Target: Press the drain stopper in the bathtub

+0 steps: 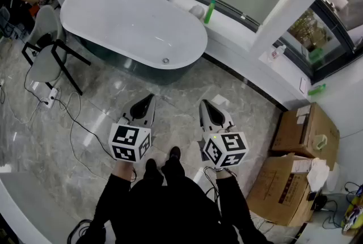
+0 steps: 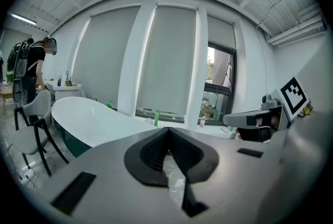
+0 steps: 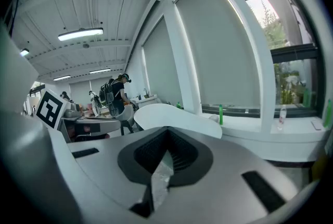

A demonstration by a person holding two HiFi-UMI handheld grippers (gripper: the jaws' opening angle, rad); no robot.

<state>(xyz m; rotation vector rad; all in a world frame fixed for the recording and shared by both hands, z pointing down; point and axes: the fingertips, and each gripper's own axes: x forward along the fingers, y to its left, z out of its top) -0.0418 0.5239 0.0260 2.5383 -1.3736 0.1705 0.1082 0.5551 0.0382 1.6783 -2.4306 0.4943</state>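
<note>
Both tongs closed and held level, well short of the bathtub

The drain stopper (image 1: 165,60) sits in the floor of the white bathtub (image 1: 119,19), at the end nearer the person; only the head view shows it. The left tongs (image 1: 150,97) and right tongs (image 1: 203,102) are held side by side above the marble floor (image 1: 102,106), tips aimed at the tub and well apart from it. Each gripper view shows its 2 jaws together with nothing between them. The left gripper view catches the tub's rim, a green bottle (image 2: 156,117) on the sill and the other gripper's marker cube (image 2: 292,95). The right gripper view adds a person (image 3: 118,97) standing beyond the tub.
</note>
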